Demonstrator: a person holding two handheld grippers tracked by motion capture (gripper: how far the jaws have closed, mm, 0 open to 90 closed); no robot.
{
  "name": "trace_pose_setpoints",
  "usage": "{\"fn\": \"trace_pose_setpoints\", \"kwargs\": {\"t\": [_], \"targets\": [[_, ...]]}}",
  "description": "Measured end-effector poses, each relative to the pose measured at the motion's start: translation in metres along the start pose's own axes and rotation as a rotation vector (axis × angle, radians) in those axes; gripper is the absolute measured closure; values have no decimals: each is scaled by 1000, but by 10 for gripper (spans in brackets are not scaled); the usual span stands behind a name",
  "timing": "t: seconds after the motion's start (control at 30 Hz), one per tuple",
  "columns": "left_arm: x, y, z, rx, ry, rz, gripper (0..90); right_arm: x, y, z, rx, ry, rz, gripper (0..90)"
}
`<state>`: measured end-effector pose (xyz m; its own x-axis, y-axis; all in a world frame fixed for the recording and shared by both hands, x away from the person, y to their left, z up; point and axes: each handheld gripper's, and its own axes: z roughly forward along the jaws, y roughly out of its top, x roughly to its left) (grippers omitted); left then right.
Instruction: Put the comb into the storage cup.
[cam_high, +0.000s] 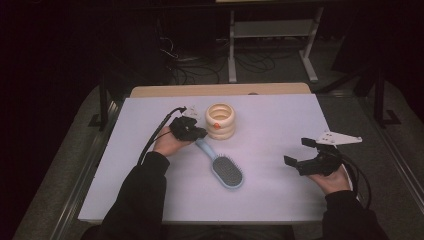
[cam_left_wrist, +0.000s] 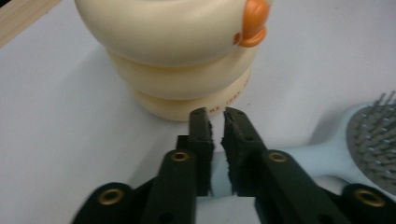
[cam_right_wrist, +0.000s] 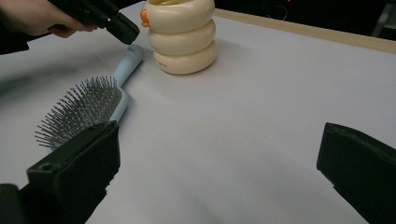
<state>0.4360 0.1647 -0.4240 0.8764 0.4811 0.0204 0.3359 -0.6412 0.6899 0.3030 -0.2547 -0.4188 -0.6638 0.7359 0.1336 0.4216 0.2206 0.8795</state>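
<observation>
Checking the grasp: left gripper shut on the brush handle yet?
Shut on it: the left gripper jaws pinch the light-blue hairbrush handle, nearly together.

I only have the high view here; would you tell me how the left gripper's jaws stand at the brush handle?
Observer: In the left gripper view, the left gripper has its jaws almost together. The brush handle shows pale blue through the thin slit, but I cannot tell whether it is pinched.
Operator: Thank you. Is anything between the right gripper's jaws?
Observer: No. The right gripper stands wide open over the table.
Operator: And the ringed toy's side?
Observer: The toy bears small orange lettering on its bottom ring.
</observation>
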Motion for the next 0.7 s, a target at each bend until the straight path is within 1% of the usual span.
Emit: {"fn": "trace_pose_setpoints", "kwargs": {"t": [0.1,0.13,0.23,0.4,0.53,0.7], "targets": [[1,-1,3,8,1,-14,896,0,0,0,3,5,2,0],[2,-1,4,15,3,-14,900,0,0,0,3,5,2,0],[3,-3,6,32,2,-16,900,0,0,0,2,5,2,0],[6,-4,9,32,-3,-40,900,0,0,1,8,15,1,0],[7,-6,12,44,-2,-38,900,0,0,1,8,17,2,0],[8,-7,15,33,-15,-56,900,0,0,0,4,15,4,0]]}}
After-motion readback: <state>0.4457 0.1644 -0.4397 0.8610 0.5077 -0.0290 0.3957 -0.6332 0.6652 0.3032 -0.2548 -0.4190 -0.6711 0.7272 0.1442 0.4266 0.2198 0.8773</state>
